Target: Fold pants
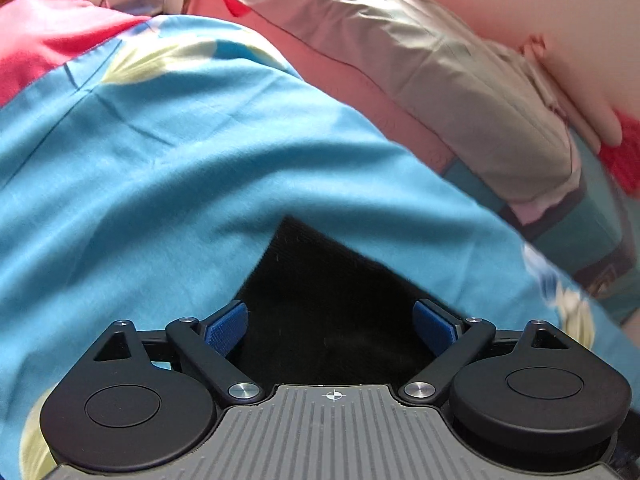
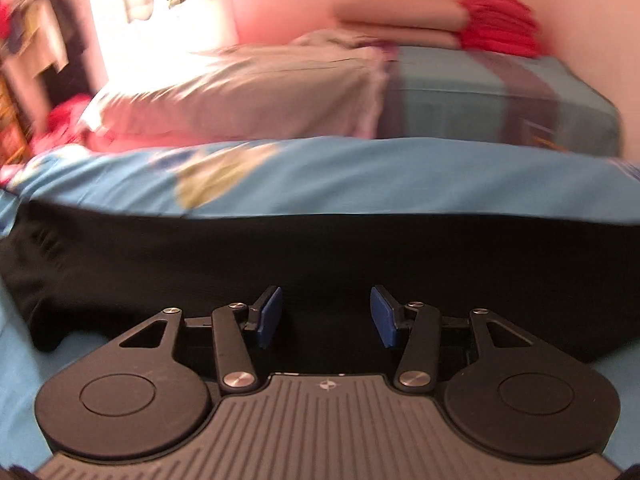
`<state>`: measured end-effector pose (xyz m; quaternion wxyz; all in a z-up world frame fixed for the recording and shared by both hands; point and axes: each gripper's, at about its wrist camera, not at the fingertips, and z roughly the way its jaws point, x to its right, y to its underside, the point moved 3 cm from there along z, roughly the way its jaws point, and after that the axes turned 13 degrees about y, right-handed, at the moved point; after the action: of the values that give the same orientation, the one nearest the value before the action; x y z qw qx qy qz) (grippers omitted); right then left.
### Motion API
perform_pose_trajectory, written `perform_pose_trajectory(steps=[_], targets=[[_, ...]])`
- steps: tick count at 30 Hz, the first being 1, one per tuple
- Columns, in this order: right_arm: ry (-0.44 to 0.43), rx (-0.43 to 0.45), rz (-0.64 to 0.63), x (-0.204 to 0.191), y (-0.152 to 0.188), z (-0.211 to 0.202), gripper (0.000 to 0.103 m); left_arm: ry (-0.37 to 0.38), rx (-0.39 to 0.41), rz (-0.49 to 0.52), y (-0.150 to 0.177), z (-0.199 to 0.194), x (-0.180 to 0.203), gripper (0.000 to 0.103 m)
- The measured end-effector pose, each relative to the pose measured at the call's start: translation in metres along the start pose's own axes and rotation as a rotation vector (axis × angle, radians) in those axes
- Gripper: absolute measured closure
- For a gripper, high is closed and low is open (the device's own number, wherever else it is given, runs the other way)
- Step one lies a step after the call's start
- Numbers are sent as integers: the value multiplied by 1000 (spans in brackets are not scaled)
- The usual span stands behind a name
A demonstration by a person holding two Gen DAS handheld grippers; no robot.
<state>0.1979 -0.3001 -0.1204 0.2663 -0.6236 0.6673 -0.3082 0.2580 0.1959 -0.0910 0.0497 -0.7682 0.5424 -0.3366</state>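
A wide light-blue bedsheet with pale yellow-green prints (image 2: 360, 172) covers the bed, and the black fabric pants (image 2: 280, 256) lie flat across it in a long band. The left gripper (image 1: 332, 326) has its blue pads spread wide over a pointed corner of the pants, gripping nothing. The right gripper (image 2: 326, 316) is likewise parted above the pants' near edge.

Most of the black pants (image 1: 320, 300) are hidden in the left wrist view: only a dark wedge shows between the left tool's (image 1: 330, 322) pads, the rest sits under the tool body. The right wrist view is smeared with motion blur, so the pillow (image 2: 240, 92), the red stack (image 2: 500, 26) and the shelf stuff at far left are mush. The pants (image 2: 320, 256) there give no seams or waistband, and their near edge disappears behind the right tool (image 2: 326, 314).
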Motion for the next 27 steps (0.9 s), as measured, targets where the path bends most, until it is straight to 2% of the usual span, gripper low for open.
perform_pose_trajectory(steps=[2, 5, 7, 9, 12, 15, 17, 21, 24, 25, 27], targets=[[55, 5, 106, 31, -1, -3, 48, -32, -5, 69, 10, 1, 15, 0], [225, 20, 280, 82, 4, -12, 45, -62, -14, 148, 29, 7, 40, 0], [278, 41, 403, 106, 11, -24, 39, -61, -28, 203, 43, 14, 60, 0], [307, 34, 578, 129, 25, -39, 33, -74, -32, 244, 52, 21, 75, 0], [215, -12, 772, 153, 47, -49, 33, -78, -75, 273, 63, 42, 91, 0], [143, -68, 877, 167, 57, -38, 33, -117, -124, 289, 71, 62, 96, 0], [123, -52, 895, 177, 56, -34, 33, -143, -136, 312, 75, 67, 97, 0], [95, -19, 888, 194, 43, -17, 31, -149, -138, 325, 78, 69, 98, 0], [33, 15, 893, 205, 30, 1, 11, -153, -139, 322, 79, 71, 98, 0], [12, 33, 893, 205, 26, 1, 10, -155, -138, 321, 79, 70, 98, 0], [28, 54, 864, 202, 21, 6, 10, -164, -135, 324, 80, 71, 99, 0]])
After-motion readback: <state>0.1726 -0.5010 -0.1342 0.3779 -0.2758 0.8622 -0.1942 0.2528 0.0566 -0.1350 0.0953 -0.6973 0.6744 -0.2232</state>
